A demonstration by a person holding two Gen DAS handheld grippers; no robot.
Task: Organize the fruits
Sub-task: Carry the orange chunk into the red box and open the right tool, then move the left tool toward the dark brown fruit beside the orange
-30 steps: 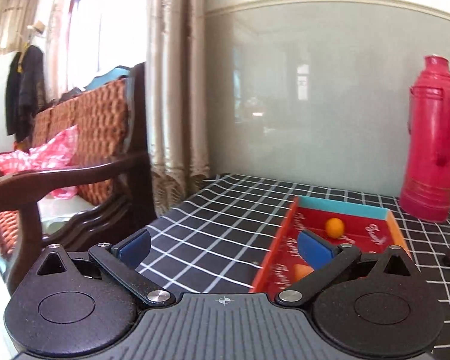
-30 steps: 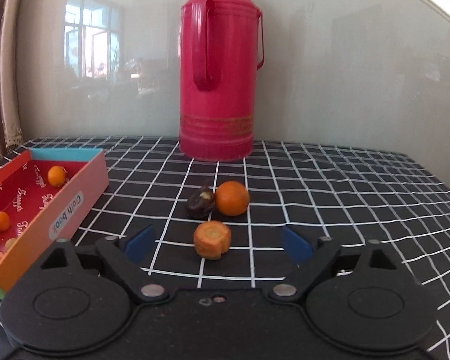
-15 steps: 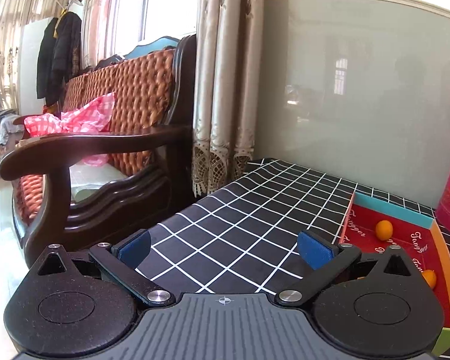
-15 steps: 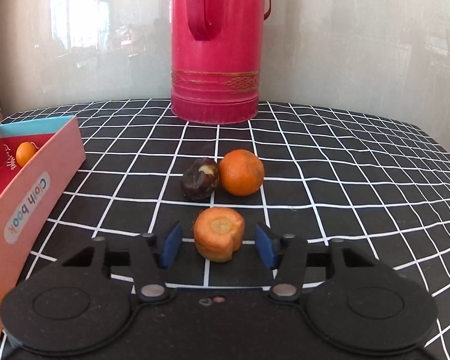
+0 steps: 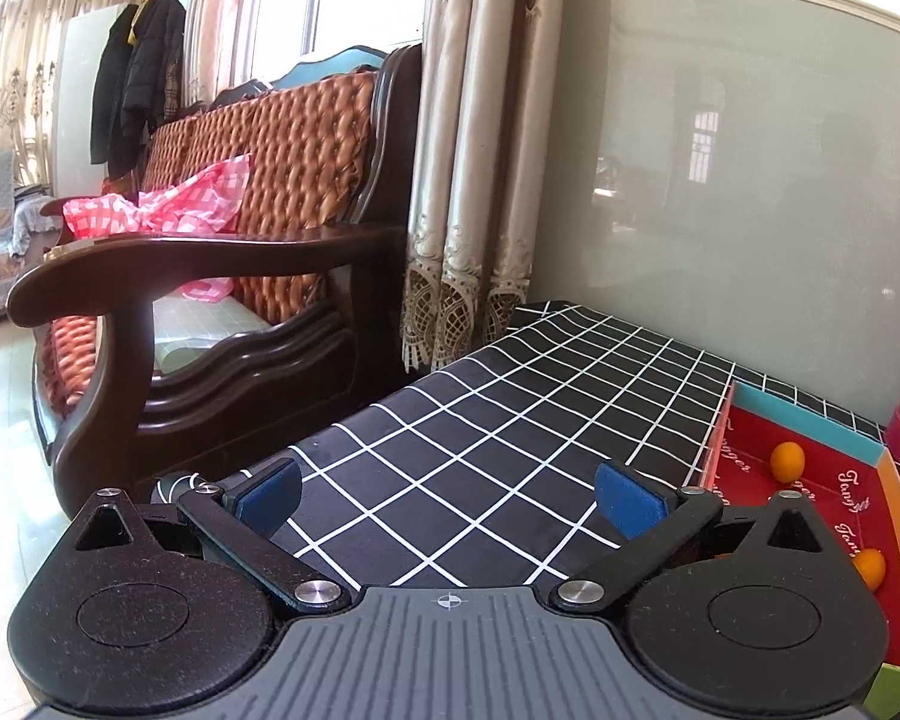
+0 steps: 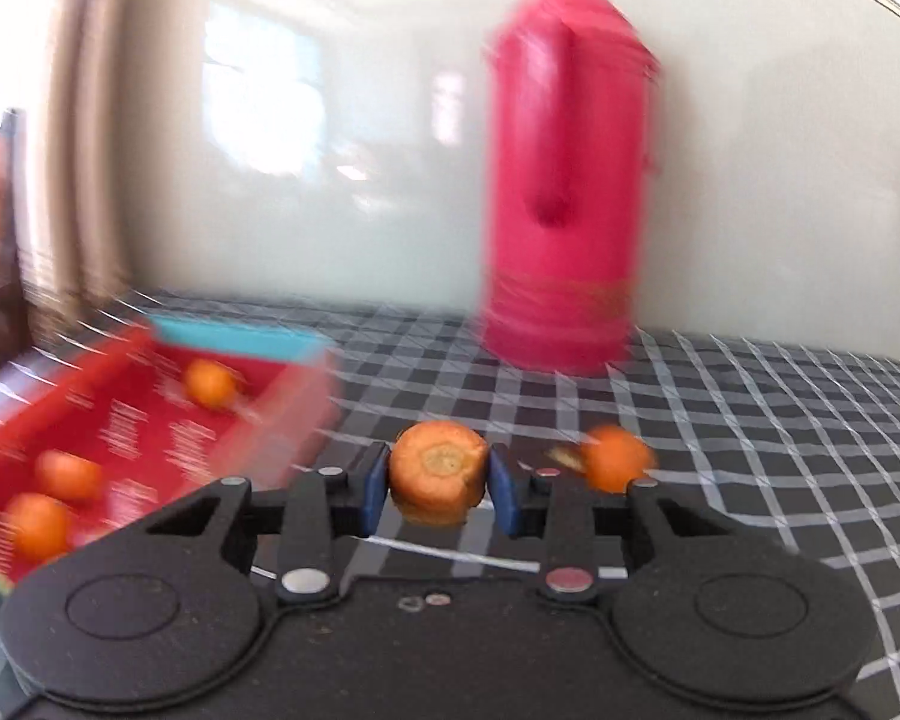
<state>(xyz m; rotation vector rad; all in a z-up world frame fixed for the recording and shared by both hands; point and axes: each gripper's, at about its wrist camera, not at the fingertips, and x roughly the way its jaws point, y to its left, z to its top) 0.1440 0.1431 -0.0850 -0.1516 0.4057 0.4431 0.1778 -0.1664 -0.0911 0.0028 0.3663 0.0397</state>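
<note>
Right tool (image 6: 438, 489): clamped on carrot stub (image 6: 439, 471), blue pads (image 6: 373, 492) pressing both flanks, cut face toward the camera; stub seemingly lifted off the surface, though view heavily blurred.
Left tool (image 5: 447, 495): spread wide, nothing between the pads, parked low over bare checked cloth, well apart from the fruit.

Remaining items, largest first:
- Wooden armchair (image 5: 222, 276), quilted orange back, beside the counter; pink checked cloth (image 5: 168, 204) on its seat.
- Counter (image 5: 498, 420), black cloth with white grid.
- Red thermos (image 6: 564, 180), upright at the back, against the wall.
- Red tray (image 6: 120, 420), blue end wall, to the left of the held stub.
- Small oranges inside tray: at least three visible in right view, e.g. (image 6: 210, 383).
- Loose orange (image 6: 615, 465) on the cloth, just right of the tool; a brownish scrap beside it, too smeared to identify.

Progress, as judged: well advanced. Several pieces binned; one in transit, presumably tray-bound; at least one orange left outside.
</note>
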